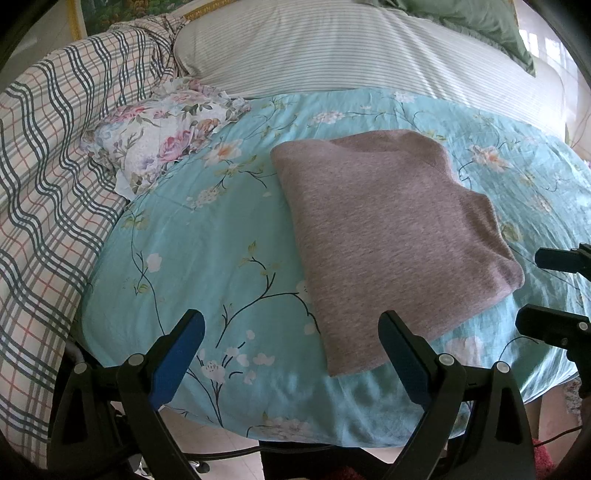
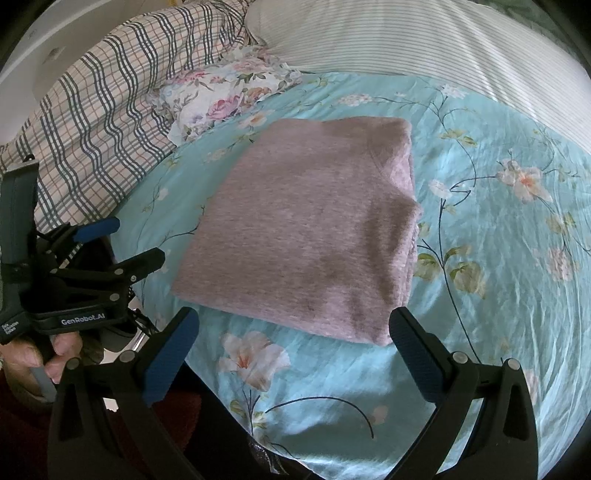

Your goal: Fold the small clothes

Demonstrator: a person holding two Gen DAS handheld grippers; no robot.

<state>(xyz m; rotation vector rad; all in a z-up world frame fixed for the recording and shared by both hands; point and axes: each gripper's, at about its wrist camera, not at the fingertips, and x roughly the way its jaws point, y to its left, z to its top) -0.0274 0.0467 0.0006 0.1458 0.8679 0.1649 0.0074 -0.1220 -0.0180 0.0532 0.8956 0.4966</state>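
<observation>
Item: folded mauve-grey knit garment, a compact rectangle, lying flat near the front edge of the turquoise floral bedsheet; stacked layer edges visible along its right side in the right wrist view; nothing touching it.

Left gripper: black frame, blue pads, fingers spread wide, nothing between them; poised off the front edge of the bed, just short of the garment's near left corner.

Right gripper: same build, fingers spread wide, empty; facing the garment's near edge, apart from it.

Step in hand, by judgement: fold apparently finished, piece released, both tools clear. Next move likely either one more half-fold or shifting the bundle aside; either calls for pinching every layer at a near corner, since a top-layer grip risks peeling the stack open.

Surface: soft, wrinkled sheet over a mattress, yielding under pressure.

Surroundings: crumpled white rose-print cloth to the far left, possibly another piece awaiting folding; checked plaid quilt bunched at left; striped white pillow behind; green cushion at far right.
</observation>
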